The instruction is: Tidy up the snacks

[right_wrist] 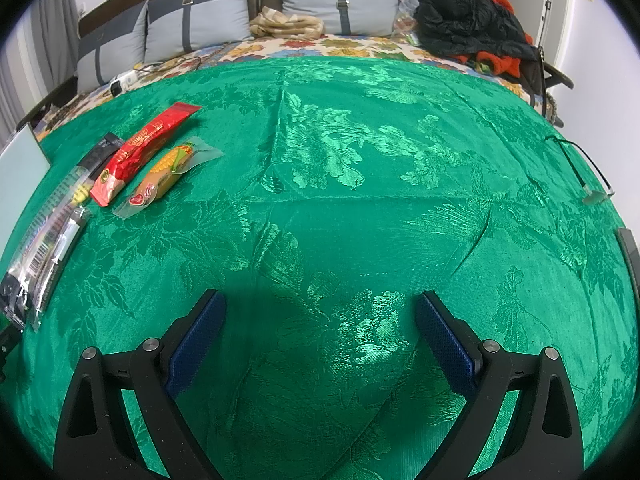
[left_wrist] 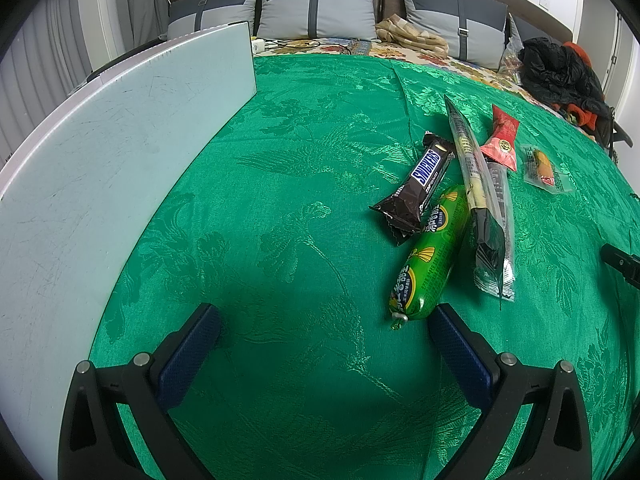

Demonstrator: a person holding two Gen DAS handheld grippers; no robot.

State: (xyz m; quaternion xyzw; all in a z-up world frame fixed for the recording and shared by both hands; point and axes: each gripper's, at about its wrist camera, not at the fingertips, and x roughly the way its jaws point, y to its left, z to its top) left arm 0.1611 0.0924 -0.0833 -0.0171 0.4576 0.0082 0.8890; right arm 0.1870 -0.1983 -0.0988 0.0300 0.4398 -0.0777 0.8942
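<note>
The left gripper (left_wrist: 324, 344) has its fingers (left_wrist: 192, 356) spread wide with nothing between them, hovering over the green cloth (left_wrist: 280, 200). The right gripper (right_wrist: 320, 336) also has wide, empty fingers (right_wrist: 448, 348) above bare cloth.

In the left wrist view the snacks lie in a cluster at about 2 o'clock from the gripper. The green sausage (left_wrist: 430, 252) is nearest, its clipped end just beside the tip of the finger on the right of the view; whether they touch cannot be told. The Snickers bar (left_wrist: 418, 188) lies at the sausage's 11 o'clock, its lower end touching or overlapping the sausage. A long clear packet (left_wrist: 478, 184) with dark contents runs beside them at 3 o'clock, over a second dark packet (left_wrist: 502, 216). The red packet (left_wrist: 502, 140) lies at the far end, overlapping the packets, and the corn sausage (left_wrist: 544, 168) sits apart at its 3 o'clock. A white board (left_wrist: 100, 160) stands at 10 o'clock. A dark tip (left_wrist: 620, 264) of the other gripper shows at 3 o'clock.

In the right wrist view the snacks sit at 10 o'clock, well apart from the gripper: clear packet (right_wrist: 48, 216), red packet (right_wrist: 140, 148), and corn sausage (right_wrist: 168, 172) side by side. A bed with grey pillows (right_wrist: 336, 8) and a black garment (right_wrist: 472, 24) lies at 12 o'clock.
</note>
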